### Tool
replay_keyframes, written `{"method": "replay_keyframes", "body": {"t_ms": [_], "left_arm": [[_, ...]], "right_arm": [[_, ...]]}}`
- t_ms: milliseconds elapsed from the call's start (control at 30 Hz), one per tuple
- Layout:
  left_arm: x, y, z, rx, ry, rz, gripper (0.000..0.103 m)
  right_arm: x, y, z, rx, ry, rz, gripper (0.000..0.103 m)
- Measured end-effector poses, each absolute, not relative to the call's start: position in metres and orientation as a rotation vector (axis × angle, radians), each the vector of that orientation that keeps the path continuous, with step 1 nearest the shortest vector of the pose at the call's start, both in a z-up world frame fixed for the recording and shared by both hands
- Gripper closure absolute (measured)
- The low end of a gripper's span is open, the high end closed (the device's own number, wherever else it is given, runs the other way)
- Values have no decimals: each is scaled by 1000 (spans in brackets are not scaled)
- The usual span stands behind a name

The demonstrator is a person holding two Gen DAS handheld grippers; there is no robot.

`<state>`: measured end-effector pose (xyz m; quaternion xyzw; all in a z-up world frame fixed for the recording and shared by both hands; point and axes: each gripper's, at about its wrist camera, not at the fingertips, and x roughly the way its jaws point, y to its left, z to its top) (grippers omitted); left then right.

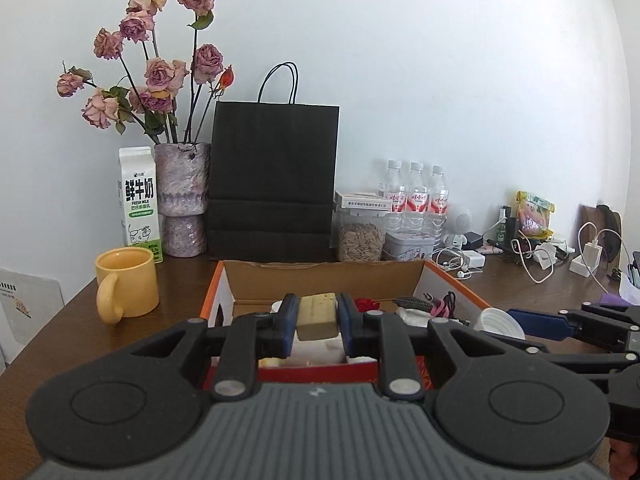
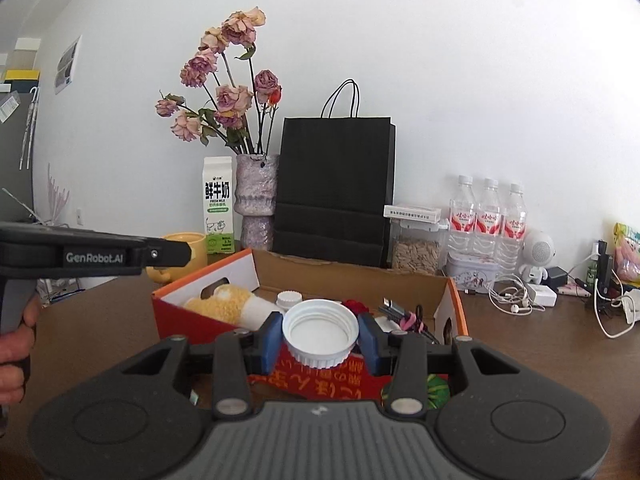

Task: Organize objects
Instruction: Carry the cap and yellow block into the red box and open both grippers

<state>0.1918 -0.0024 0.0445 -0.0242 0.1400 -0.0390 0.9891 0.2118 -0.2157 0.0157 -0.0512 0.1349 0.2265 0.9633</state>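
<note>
Item: left gripper [image 1: 318, 318], fingers clamped on a tan block [image 1: 317, 317], and right gripper [image 2: 320, 338], fingers clamped on a white ribbed lid [image 2: 320, 332], both held above the open orange cardboard box [image 2: 208, 280] on the brown bench [image 2: 540, 344].

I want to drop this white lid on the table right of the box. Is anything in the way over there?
Partly. The right tool holds the white lid over the box. Bare tabletop lies beside it; farther back and right lie the earphones and charger cables.
</note>
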Motion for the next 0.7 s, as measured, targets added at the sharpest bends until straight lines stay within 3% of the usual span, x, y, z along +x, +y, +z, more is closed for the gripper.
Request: {"method": "replay_keyframes", "body": {"t_ms": [400,700], "left_arm": [[264,-6,56,-72,269,-71,81],[320,2,45,-113,319,-44,81]], "right_arm": [[303,-177,33,-119,269,446,64],[362,-158,12,-110,338,452,64]]}}
